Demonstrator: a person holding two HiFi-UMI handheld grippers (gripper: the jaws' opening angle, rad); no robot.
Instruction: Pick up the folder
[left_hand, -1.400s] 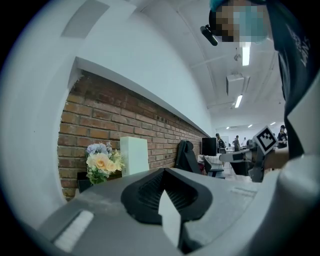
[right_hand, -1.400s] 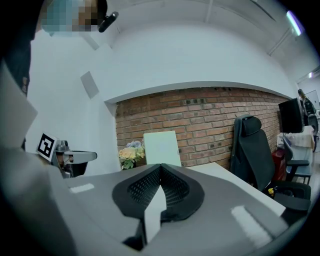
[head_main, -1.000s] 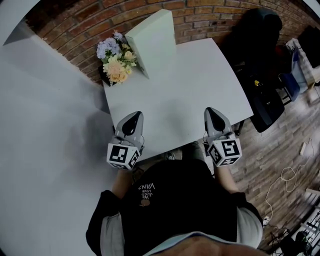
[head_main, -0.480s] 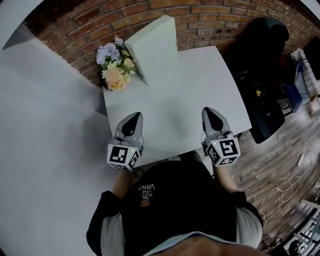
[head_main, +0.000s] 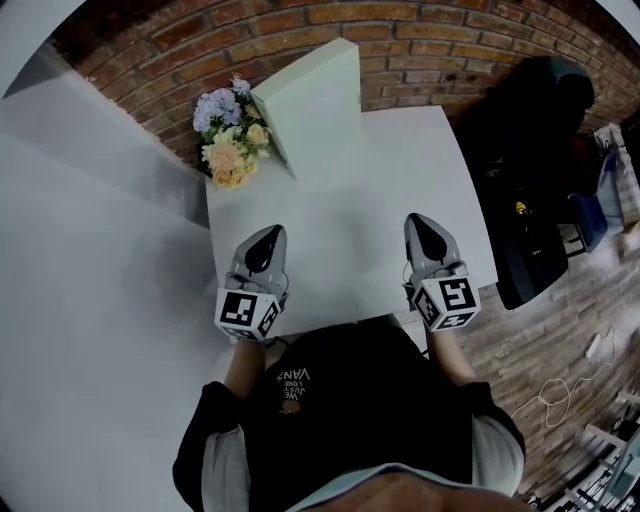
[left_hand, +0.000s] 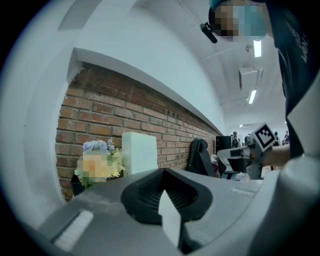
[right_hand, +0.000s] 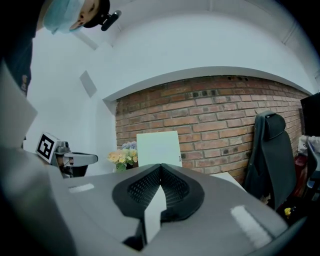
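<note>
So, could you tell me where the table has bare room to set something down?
The table is bare across its middle and whole right side, from the upright folder to the right edge, and between the left claw and right claw at the near edge. Only the far left corner is crowded: the flowers stand beside the folder.

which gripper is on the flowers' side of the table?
The left gripper, directly below the flowers in the head view; the right gripper is across the table.
</note>
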